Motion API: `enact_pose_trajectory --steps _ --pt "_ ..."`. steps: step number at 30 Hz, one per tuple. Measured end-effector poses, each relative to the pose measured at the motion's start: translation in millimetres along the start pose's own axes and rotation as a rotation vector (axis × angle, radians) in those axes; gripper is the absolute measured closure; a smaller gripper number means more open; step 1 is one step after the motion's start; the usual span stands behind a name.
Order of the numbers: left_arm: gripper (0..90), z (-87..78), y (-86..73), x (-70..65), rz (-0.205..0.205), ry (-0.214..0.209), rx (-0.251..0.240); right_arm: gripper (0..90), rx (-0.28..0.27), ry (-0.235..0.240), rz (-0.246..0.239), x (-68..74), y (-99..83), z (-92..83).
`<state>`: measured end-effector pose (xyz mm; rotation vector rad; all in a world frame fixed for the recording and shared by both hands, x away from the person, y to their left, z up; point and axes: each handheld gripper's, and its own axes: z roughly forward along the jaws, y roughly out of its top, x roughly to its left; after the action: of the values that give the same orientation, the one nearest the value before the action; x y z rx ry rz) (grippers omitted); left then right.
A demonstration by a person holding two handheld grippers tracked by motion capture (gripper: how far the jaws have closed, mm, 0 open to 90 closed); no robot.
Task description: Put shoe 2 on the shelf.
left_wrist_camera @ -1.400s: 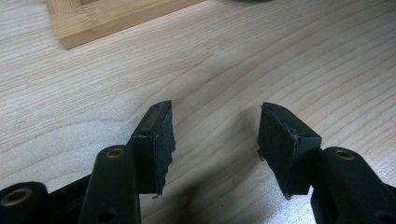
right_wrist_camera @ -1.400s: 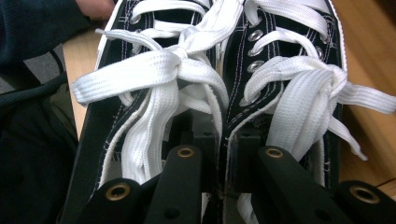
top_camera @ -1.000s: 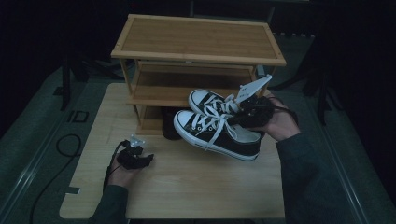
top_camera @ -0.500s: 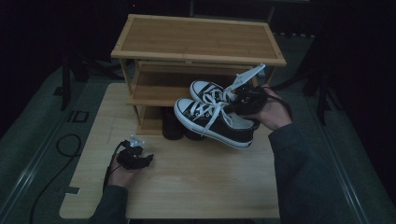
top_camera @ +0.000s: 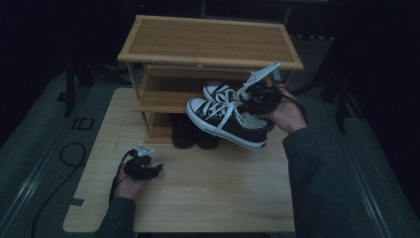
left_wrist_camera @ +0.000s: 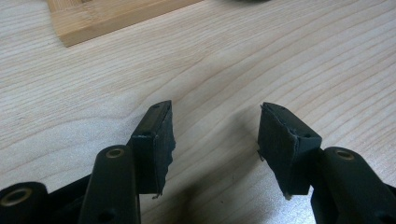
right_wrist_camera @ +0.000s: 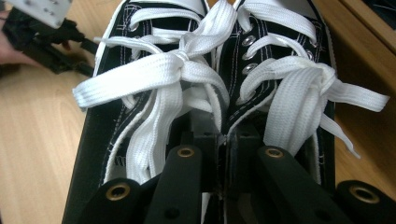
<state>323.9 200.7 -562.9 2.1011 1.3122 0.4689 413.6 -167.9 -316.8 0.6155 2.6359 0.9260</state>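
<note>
Your right tongs (right_wrist_camera: 223,140) are pinched shut on the inner collars of the pair of sneakers (top_camera: 225,116), held in the air with toes aimed at the shelf rack (top_camera: 208,49), just short of its middle shelf. Your left tongs (left_wrist_camera: 215,140) rest wide and empty on the surface (top_camera: 208,193), well apart from the sneakers.

We wear dark sleeves (top_camera: 312,173); our grippers are black, with brass-ringed screw holes (right_wrist_camera: 185,151) and frayed black pads (left_wrist_camera: 161,140); a black cable (top_camera: 116,173) trails from the left gripper (top_camera: 142,168); the right gripper (right_wrist_camera: 224,140) carries a grey plate (top_camera: 257,77).
</note>
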Motion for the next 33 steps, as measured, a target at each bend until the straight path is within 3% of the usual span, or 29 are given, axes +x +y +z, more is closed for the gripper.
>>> enact_pose_trajectory --steps 4,10,13,14,25,33 --pt "46.1 -0.3 -0.2 0.1 -0.001 -0.001 0.001 85.0 -0.018 -0.018 0.022 -2.6 1.5 2.0" --pt "46.1 -0.6 -0.6 0.6 -0.003 -0.003 0.000 85.8 -0.042 -0.110 0.069 -1.4 4.3 9.3" --pt "46.1 -0.9 -0.7 0.8 -0.002 -0.003 0.001 85.8 -0.046 -0.127 0.086 -1.6 5.1 10.7" --pt "46.1 -0.9 -0.8 0.8 -0.002 -0.003 0.001 85.7 -0.055 -0.157 0.106 -1.5 5.4 12.9" --pt "46.1 -1.1 -1.2 1.2 -0.006 -0.005 -0.001 85.7 -0.088 -0.216 0.174 -3.7 7.7 22.4" --pt "46.1 -1.2 -1.4 1.6 -0.007 -0.006 -0.002 85.8 -0.136 -0.296 0.221 -2.9 10.5 28.6"
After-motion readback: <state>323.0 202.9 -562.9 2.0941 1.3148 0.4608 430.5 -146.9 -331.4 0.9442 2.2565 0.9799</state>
